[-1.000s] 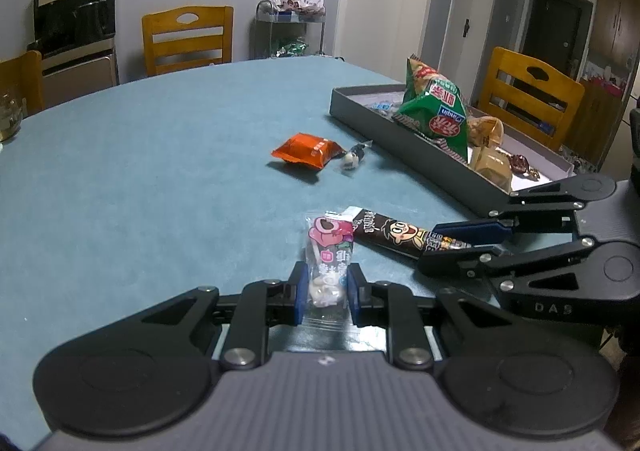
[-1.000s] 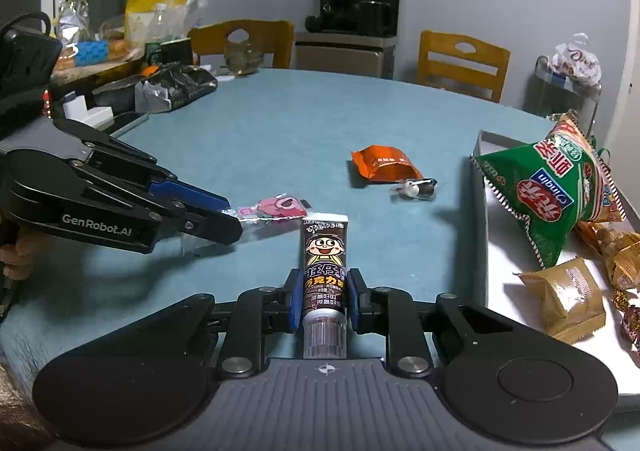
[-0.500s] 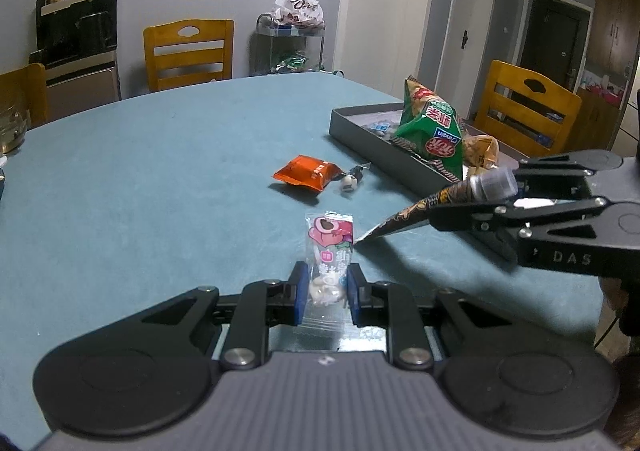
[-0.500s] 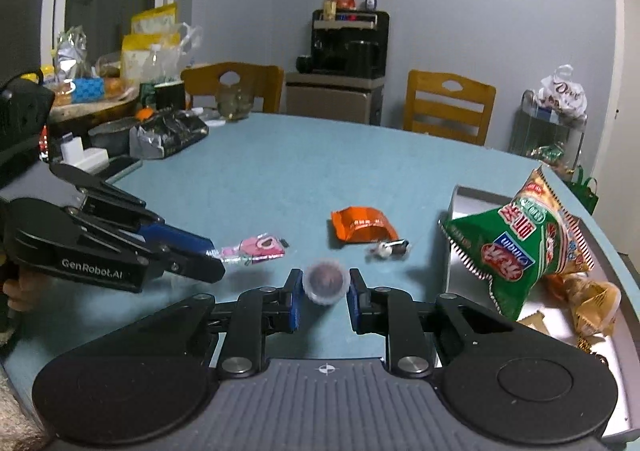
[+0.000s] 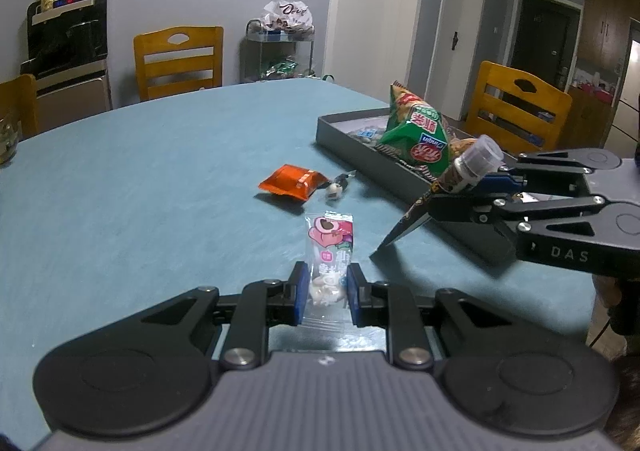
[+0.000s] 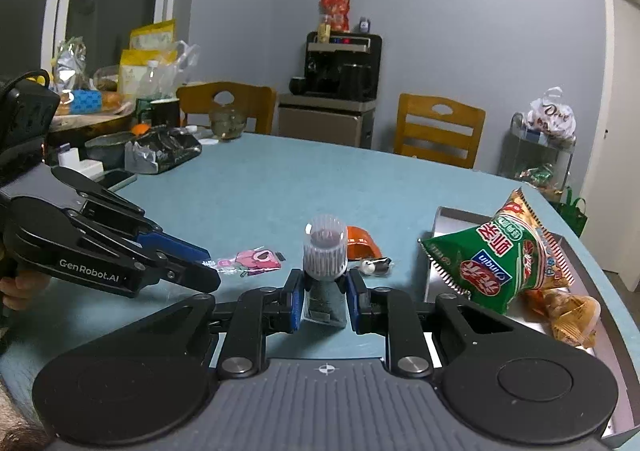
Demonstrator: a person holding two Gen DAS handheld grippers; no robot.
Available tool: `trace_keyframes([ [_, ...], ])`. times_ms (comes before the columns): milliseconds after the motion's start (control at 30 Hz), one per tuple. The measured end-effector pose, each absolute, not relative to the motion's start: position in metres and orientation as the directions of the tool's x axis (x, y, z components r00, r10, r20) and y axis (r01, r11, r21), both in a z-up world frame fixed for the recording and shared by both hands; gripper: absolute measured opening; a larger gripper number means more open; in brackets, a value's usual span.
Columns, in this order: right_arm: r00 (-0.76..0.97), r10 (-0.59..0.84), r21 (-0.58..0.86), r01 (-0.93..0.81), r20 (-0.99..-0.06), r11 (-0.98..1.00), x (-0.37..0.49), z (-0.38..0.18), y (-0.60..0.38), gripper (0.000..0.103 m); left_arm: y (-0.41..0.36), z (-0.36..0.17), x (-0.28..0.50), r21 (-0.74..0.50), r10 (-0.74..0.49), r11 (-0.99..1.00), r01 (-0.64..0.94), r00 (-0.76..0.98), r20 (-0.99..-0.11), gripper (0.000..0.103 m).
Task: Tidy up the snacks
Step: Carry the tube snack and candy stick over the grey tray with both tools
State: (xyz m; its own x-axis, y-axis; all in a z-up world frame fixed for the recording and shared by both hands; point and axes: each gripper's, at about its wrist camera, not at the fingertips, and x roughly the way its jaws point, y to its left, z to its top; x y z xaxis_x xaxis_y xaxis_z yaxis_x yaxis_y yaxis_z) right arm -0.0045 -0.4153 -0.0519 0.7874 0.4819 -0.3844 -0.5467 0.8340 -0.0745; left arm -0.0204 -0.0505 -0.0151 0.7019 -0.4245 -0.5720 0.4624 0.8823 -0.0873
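- Left gripper [image 5: 325, 288]: closed on the pink sweet packet [image 5: 330, 251], its blue pads pressing the packet's clear lower half; the packet lies flat on the blue table [image 5: 140, 203], printed end pointing away. In the right wrist view the same gripper [image 6: 200, 271] comes in from the left, low over the table.
- Orange pouch [image 5: 291, 182]: lying on the table beyond the packet, with a small wrapped candy [image 5: 335, 188] just beside it on the right.
- Right gripper [image 6: 323, 301]: clamped on the tube [image 6: 324, 251] just below its clear ribbed cap. The tube is tilted, cap up and flat end [image 5: 396, 237] down near the table; whether it touches, I cannot tell.
- Tray [image 5: 348, 131]: dark, at the table's right edge, holding a green chip bag [image 5: 416, 135] and brownish wrapped snacks [image 6: 568, 311].
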Motion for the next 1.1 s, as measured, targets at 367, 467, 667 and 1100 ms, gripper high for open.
trace_keyframes([
  [367, 0.795, 0.485, -0.063, -0.541, -0.364, 0.839, -0.008, -0.048, -0.423, 0.024, -0.059, -0.016, -0.020, -0.092, -0.435, 0.876, 0.473, 0.692, -0.576, 0.017],
  [467, 0.795, 0.487, -0.054, -0.539, -0.361, 0.840, -0.010, -0.048, -0.424, 0.024, -0.064, -0.012, -0.019, -0.083, -0.444, 0.870, 0.487, 0.698, -0.562, 0.017],
  [667, 0.805, 0.494, -0.045, -0.536, -0.330, 0.843, -0.015, -0.043, -0.431, 0.023, -0.075, -0.005, -0.021, -0.071, -0.466, 0.855, 0.514, 0.698, -0.544, 0.017],
  [1100, 0.811, 0.494, -0.044, -0.532, -0.312, 0.846, -0.021, -0.037, -0.438, 0.023, -0.087, 0.008, -0.023, -0.059, -0.503, 0.829, 0.555, 0.697, -0.512, 0.017],
])
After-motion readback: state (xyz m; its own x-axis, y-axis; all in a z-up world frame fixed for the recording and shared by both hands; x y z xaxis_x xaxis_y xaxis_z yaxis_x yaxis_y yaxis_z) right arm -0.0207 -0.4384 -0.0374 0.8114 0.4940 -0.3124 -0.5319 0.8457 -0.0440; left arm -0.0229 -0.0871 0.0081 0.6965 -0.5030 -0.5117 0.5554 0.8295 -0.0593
